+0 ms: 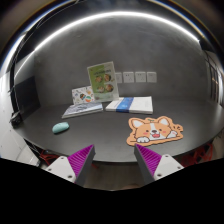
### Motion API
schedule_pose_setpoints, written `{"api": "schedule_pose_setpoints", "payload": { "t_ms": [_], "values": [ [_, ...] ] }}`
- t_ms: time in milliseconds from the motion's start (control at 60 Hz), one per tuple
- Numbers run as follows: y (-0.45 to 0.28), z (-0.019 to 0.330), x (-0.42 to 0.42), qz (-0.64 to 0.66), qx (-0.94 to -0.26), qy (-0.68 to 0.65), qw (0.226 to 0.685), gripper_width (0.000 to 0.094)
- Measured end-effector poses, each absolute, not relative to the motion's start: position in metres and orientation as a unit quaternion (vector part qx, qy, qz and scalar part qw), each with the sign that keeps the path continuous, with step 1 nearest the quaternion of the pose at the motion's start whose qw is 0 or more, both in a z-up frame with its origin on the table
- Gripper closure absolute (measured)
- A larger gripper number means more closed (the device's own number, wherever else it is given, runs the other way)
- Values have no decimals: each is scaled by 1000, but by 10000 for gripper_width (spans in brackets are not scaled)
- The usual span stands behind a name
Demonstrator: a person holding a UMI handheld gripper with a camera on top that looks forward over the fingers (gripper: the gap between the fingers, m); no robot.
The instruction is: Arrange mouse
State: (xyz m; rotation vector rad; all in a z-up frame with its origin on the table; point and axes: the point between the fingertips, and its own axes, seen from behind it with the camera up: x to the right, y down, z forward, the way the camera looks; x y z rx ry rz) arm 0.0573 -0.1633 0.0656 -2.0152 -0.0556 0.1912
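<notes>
A small pale green mouse [61,127] lies on the grey table [100,135], far ahead of my left finger. A corgi-shaped mouse mat [153,130] lies on the table just ahead of my right finger. My gripper [115,160] is open and empty, its purple pads [81,157] wide apart, held above the table's near edge. Nothing stands between the fingers.
A white and blue booklet [131,104] and a picture book [82,108] lie at the back of the table. An upright card [102,80] stands behind them against the wall. A dark object [24,100] stands at the left.
</notes>
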Motion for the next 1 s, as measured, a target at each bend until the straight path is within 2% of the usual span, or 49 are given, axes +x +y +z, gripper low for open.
{"api": "schedule_pose_setpoints", "payload": {
  "t_ms": [183, 333, 500, 633, 717, 800, 1000],
  "values": [
    [-164, 68, 18, 113, -838, -46, 532, 102],
    [-146, 61, -64, 156, -832, -86, 525, 106],
    [-105, 43, -175, 206, -833, -127, 498, 115],
    [-78, 20, -233, 198, -846, -160, 468, 120],
    [-69, -7, -256, 194, -861, -172, 437, 100],
    [-47, -2, -270, 182, -860, -163, 448, 132],
    [-3, -3, -304, 179, -871, -131, 438, 129]
  ]
}}
